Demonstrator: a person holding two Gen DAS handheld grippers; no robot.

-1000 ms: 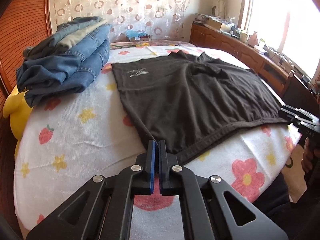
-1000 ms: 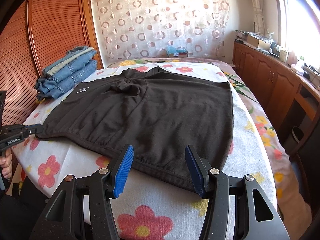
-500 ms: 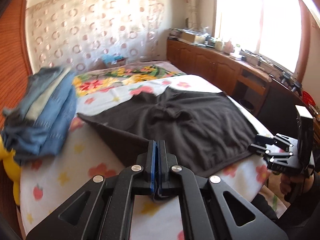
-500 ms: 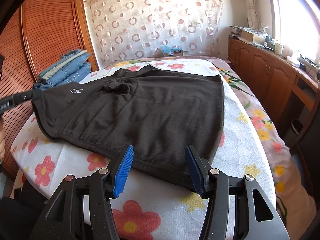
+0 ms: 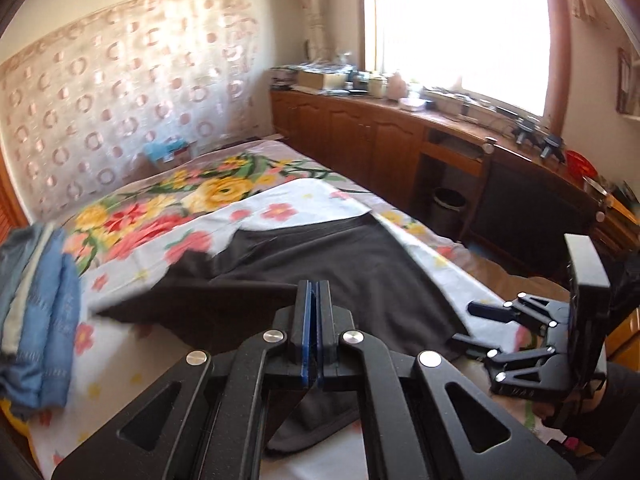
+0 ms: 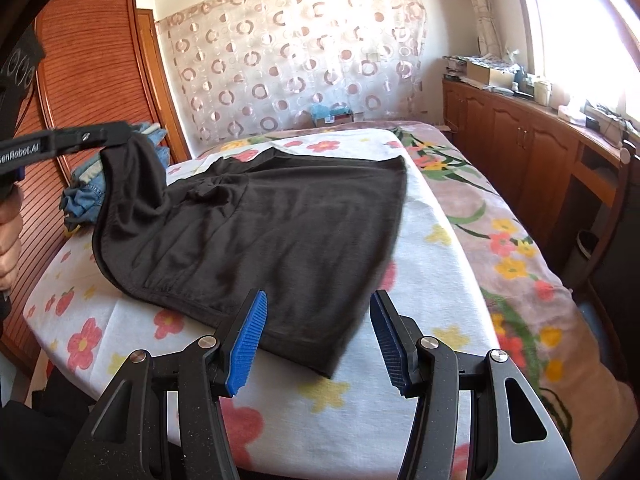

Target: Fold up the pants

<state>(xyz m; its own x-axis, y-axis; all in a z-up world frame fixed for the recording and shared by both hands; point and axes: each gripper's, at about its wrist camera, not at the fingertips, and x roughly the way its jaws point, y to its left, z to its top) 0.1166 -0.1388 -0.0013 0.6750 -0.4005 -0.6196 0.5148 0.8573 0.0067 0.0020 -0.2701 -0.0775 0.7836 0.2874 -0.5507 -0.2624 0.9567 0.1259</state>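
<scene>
Dark brown shorts (image 6: 280,232) lie spread on the flowered bed. My left gripper (image 5: 313,292) is shut on their near left corner, and the cloth (image 5: 312,420) hangs below the pads. In the right wrist view the left gripper (image 6: 116,136) holds that corner lifted well above the bed at the far left. My right gripper (image 6: 318,340) is open and empty, just above the near right corner of the shorts. It also shows in the left wrist view (image 5: 476,326) at the right.
A stack of folded jeans (image 5: 36,320) sits at the bed's left side, also in the right wrist view (image 6: 86,192). Wooden cabinets (image 6: 520,152) run along the right wall under the window. A bin (image 5: 448,208) stands by the bed.
My left gripper has lifted the shorts' left corner up off the bed and swung toward the right. The right gripper has stayed open near the right corner.
</scene>
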